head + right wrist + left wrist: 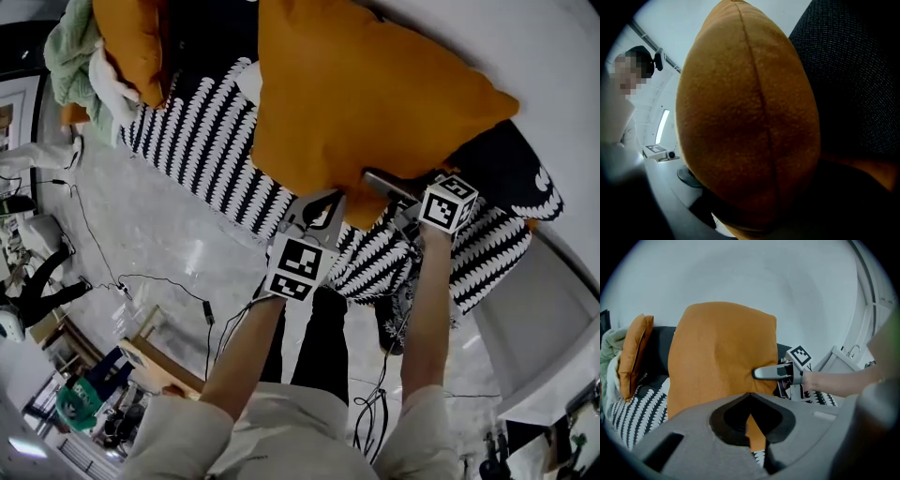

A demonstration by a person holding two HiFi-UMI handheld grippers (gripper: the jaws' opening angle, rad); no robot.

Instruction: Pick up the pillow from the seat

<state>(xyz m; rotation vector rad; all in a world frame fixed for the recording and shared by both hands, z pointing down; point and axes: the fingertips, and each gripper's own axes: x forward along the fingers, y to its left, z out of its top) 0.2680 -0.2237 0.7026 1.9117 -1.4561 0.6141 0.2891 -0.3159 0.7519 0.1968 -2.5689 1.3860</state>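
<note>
A big orange pillow (356, 103) hangs upright in front of the seat with the black-and-white patterned cover (202, 141). My left gripper (323, 211) is shut on the pillow's lower edge, and orange fabric (754, 434) shows pinched between its jaws. My right gripper (382, 187) grips the lower corner beside it, with one finger (771, 373) lying flat across the pillow's front. The right gripper view is almost filled by the pillow (750, 122), seam towards the camera, and the jaws themselves are hidden under it.
A second orange pillow (131, 37) leans at the seat's far end, with green and white cloth (80, 61) beside it. Cables (122, 281) trail over the pale floor. A dark seat back (853, 79) stands behind the pillow. A person stands at the right gripper view's left edge.
</note>
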